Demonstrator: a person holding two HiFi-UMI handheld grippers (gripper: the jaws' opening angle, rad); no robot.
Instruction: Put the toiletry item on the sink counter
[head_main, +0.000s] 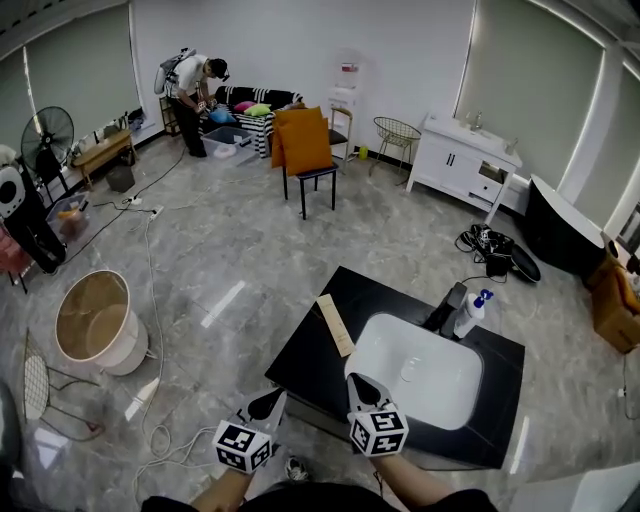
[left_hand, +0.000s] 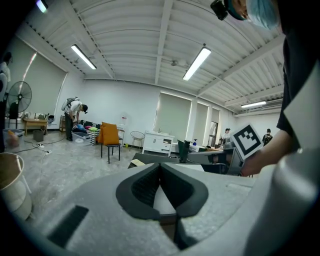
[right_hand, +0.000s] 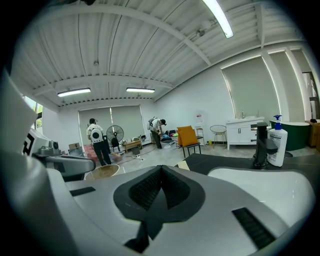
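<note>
A white pump bottle with a blue top (head_main: 470, 313) stands on the black sink counter (head_main: 310, 360), beside the black faucet (head_main: 447, 306) behind the white basin (head_main: 420, 370). A flat beige box (head_main: 336, 324) lies on the counter's left part. Both grippers hover at the counter's near edge. My left gripper (head_main: 272, 402) is just off the counter's near left side, and my right gripper (head_main: 360, 384) is over the basin's near rim. Each is shut with nothing between its pads. The right gripper view shows the bottle (right_hand: 277, 142) and faucet (right_hand: 261, 145) well ahead.
An orange chair (head_main: 305, 150) and a white cabinet (head_main: 465, 160) stand farther back. A round tub (head_main: 95, 320) sits on the floor at left, with cables (head_main: 150, 250) running past it. A person (head_main: 190, 85) bends over a bin at the far wall. A fan (head_main: 45, 135) stands at left.
</note>
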